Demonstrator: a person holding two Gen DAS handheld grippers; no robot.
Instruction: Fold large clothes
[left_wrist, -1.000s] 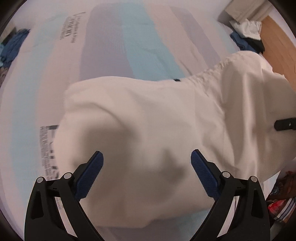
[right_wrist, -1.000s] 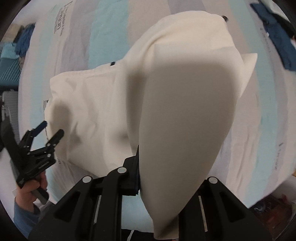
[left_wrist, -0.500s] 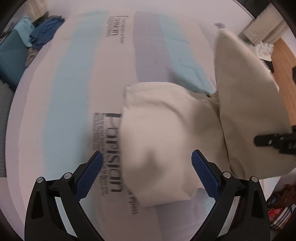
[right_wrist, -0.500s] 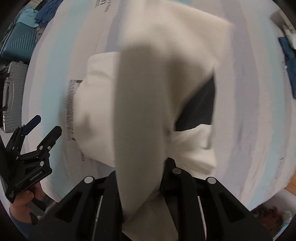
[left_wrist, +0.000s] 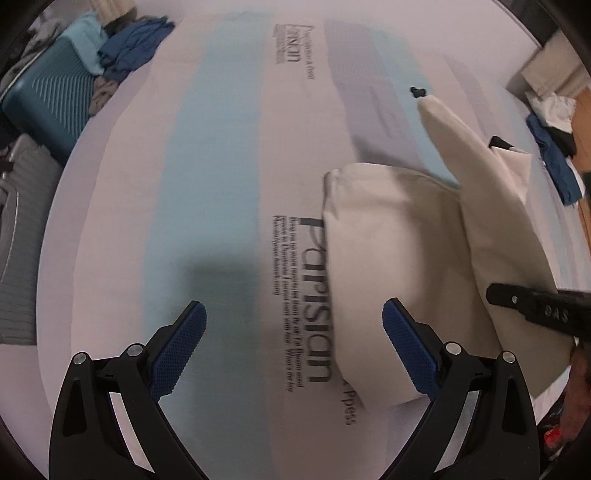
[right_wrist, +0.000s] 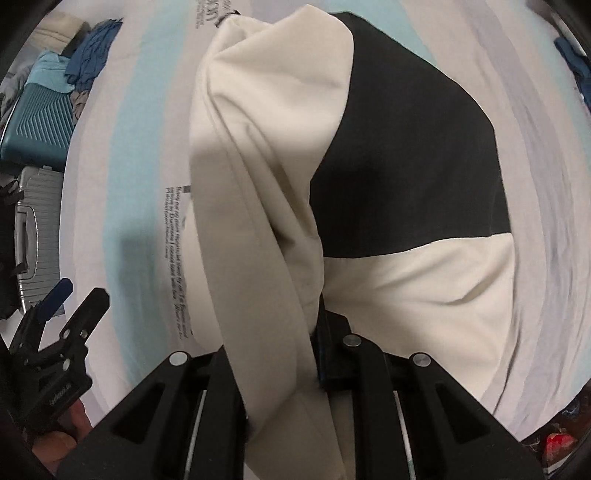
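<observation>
A large cream garment (left_wrist: 399, 258) with a black panel (right_wrist: 406, 166) lies on the striped bed sheet (left_wrist: 221, 166). My right gripper (right_wrist: 314, 343) is shut on a fold of the cream cloth (right_wrist: 258, 258) and holds it up; the lifted flap shows in the left wrist view (left_wrist: 491, 206), with the right gripper (left_wrist: 535, 306) at the right edge. My left gripper (left_wrist: 295, 332) is open and empty above the sheet, left of the garment. It also shows in the right wrist view (right_wrist: 70, 299), low at the left.
A teal suitcase (left_wrist: 40, 107) and a grey suitcase (right_wrist: 33, 236) stand left of the bed. Blue clothes (left_wrist: 129, 48) lie piled at the far left. More clothes (left_wrist: 554, 136) lie at the right by a wooden floor (left_wrist: 583, 110).
My right gripper has lifted the cream fold up and over, baring the black panel. My left gripper has swung left off the garment to over the bare sheet.
</observation>
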